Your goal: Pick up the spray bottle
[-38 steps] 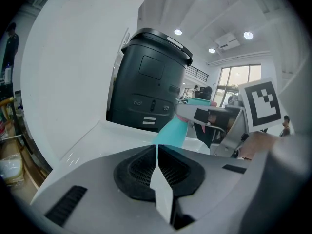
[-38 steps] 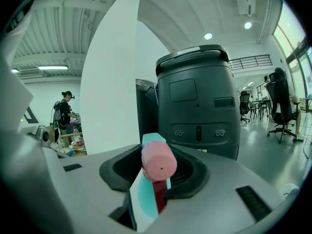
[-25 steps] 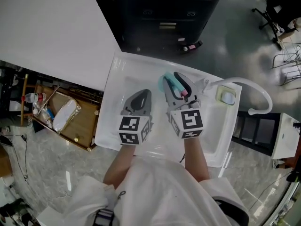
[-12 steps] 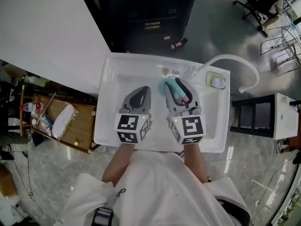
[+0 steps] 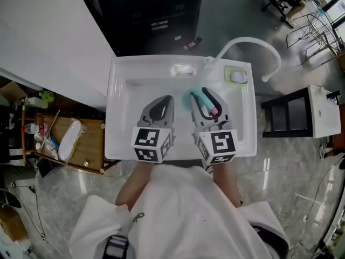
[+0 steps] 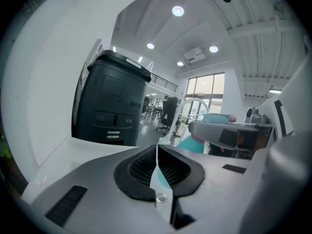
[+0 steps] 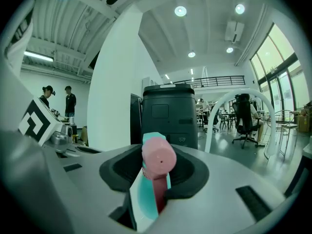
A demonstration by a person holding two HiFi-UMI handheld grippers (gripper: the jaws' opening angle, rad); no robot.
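The spray bottle (image 5: pixel 194 99) is teal with a pink nozzle (image 7: pixel 158 161). My right gripper (image 5: pixel 202 94) is shut on it and holds it above the white sink (image 5: pixel 123 90), nozzle end toward the person. In the right gripper view the nozzle and the teal body fill the gap between the dark pads. Just to the left, my left gripper (image 5: pixel 164 101) hangs over the basin with its fingertips together and nothing held. In the left gripper view its jaws (image 6: pixel 157 149) meet, and the bottle (image 6: pixel 215 119) shows at the right beside the other gripper.
A curved white faucet (image 5: pixel 253 43) arches over the sink's far right corner, beside a small dish (image 5: pixel 237 77). A black cabinet (image 5: pixel 156 7) stands behind the sink. A wooden crate of clutter (image 5: pixel 70 139) is at the left, a small white table (image 5: pixel 322 115) at the right.
Both grippers have drawn back from the sink's far edge toward the person and risen a little. The right one has kept its hold on the bottle. The view has swung round.
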